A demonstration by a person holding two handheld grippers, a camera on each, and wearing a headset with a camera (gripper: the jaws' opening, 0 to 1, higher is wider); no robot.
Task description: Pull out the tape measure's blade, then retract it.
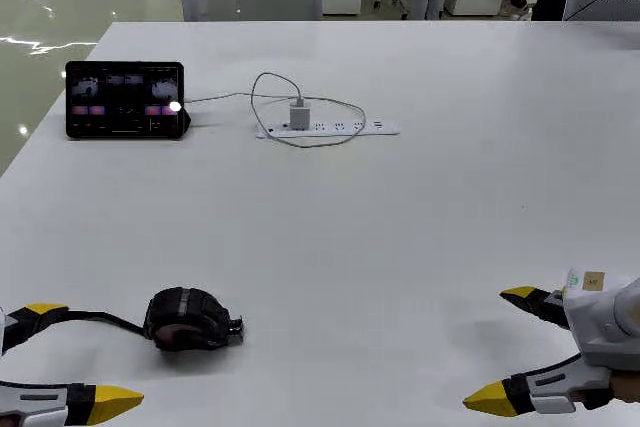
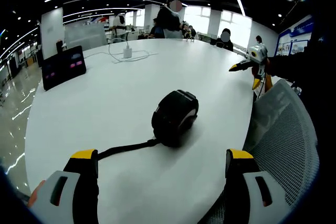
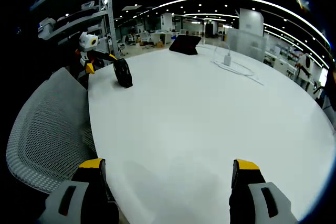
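Observation:
A black tape measure [image 1: 190, 319] lies on the white table [image 1: 400, 227] near its front left, with its blade inside the case. A black wrist strap [image 1: 100, 320] trails left from it toward my left gripper [image 1: 80, 355], which is open a short way from the case. In the left gripper view the tape measure [image 2: 176, 116] sits just ahead of the open left gripper [image 2: 161, 156], and the strap [image 2: 126, 148] runs between the jaws without being held. My right gripper [image 1: 503, 347] is open at the front right, far from the tape measure [image 3: 123, 72].
A tablet [image 1: 125, 99] stands lit at the back left. A power strip [image 1: 330, 128] with a charger and looped white cable lies at the back centre. A grey mesh chair [image 3: 47, 129] sits at the table's near edge. People stand beyond the far edge.

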